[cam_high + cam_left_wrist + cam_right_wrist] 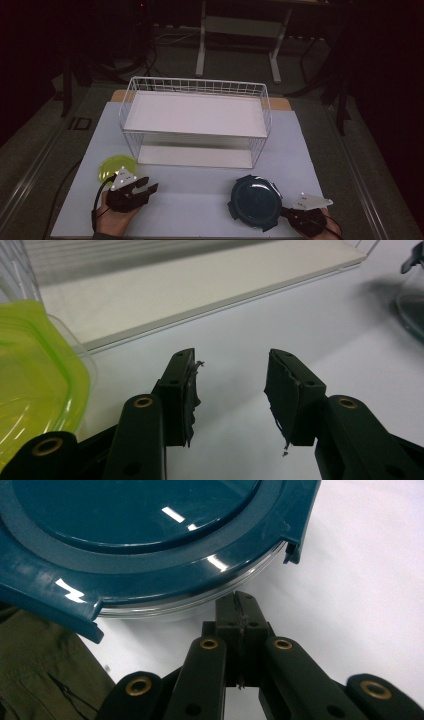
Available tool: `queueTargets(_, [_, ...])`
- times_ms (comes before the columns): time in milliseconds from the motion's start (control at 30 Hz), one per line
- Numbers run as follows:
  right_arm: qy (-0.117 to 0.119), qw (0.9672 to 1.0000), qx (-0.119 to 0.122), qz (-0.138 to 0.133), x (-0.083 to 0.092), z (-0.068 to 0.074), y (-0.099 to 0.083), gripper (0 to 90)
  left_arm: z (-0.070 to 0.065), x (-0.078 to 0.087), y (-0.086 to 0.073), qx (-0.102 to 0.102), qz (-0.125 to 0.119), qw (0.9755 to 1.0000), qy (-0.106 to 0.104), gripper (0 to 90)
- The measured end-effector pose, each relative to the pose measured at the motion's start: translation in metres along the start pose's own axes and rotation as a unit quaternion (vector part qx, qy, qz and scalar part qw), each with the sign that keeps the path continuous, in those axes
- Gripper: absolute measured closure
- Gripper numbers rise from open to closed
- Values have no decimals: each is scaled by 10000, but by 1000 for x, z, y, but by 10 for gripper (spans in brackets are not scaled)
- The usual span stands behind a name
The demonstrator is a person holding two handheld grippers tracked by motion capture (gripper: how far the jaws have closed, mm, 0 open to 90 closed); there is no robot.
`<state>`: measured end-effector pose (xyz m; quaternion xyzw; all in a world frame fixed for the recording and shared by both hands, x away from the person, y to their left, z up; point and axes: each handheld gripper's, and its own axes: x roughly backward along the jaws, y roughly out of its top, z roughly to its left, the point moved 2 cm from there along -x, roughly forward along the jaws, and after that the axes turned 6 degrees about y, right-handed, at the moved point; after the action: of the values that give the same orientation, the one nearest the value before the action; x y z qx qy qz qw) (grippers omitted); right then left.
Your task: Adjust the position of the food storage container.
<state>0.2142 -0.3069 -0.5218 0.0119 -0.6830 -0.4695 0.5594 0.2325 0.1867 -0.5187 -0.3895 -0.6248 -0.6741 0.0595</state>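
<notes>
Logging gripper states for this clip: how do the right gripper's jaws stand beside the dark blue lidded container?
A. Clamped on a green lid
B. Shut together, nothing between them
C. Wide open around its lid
B: in the right gripper view the right gripper has its pads pressed together, just short of the dark blue lidded container.

Right gripper (239, 611) seen along its own black jaws — pressed together, nothing between them. Tips just below the rim of a dark teal lid (135, 525) (clear container edge beneath). White table (370, 595) at right; olive sleeve (35, 665) at lower left.
</notes>
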Motion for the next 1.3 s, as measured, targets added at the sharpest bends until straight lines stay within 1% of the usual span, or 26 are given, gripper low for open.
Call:
queueTargets(200, [185, 9997, 162, 8, -22, 8, 21, 900, -1, -1, 0, -6, 5, 10000, -10, 557])
queueTargets(267, [194, 9996, 201, 28, -30, 10, 29, 900, -1, -1, 0, -5, -8, 10000, -15, 557])
queueTargets(333, [284, 9993, 250, 31, -38, 13, 38, 900, -1, -1, 0, -10, -10, 10000, -22, 557])
queueTargets(433, [387, 9985, 373, 61, -51, 20, 50, 900, -2, -1, 1, -15, -2, 10000, -32, 556])
queueTargets(500, [465, 9982, 376, 24, -59, 25, 56, 900, -2, -1, 1, -24, 3, 10000, -36, 557])
queueTargets(567, [520, 9977, 436, 22, -66, 30, 61, 900, -3, -2, 0, -46, 11, 10000, -41, 557])
queueTargets(600, [520, 9977, 436, 22, -66, 30, 61, 900, -3, -2, 0, -46, 11, 10000, -41, 557])
queueTargets(633, [561, 9972, 486, 30, -70, 34, 65, 900, -3, -2, 1, -50, 13, 10000, -47, 557])
queueTargets(733, [591, 9967, 553, 46, -77, 39, 70, 900, -5, -5, 1, -75, 39, 9999, -81, 557])
queueTargets(867, [596, 9968, 540, 23, -84, 39, 76, 900, -8, -7, 1, -95, 53, 9999, -114, 557])
queueTargets(967, [567, 9967, 579, 27, -87, 39, 79, 900, -9, -8, 1, -108, 70, 9998, -139, 557])
queueTargets(1033, [560, 9966, 596, 35, -91, 39, 84, 900, -9, -9, 2, -95, 60, 9998, -155, 557])
queueTargets(1133, [579, 9966, 578, 23, -94, 40, 86, 900, -10, -9, 2, -104, 35, 9998, -159, 556])
queueTargets(1200, [563, 9963, 655, 40, -96, 40, 88, 900, -11, -9, 2, -103, 29, 9998, -168, 556])
queueTargets(1300, [574, 9959, 698, 38, -96, 40, 87, 888, -11, -9, 2, -109, 16, 9998, -188, 555])
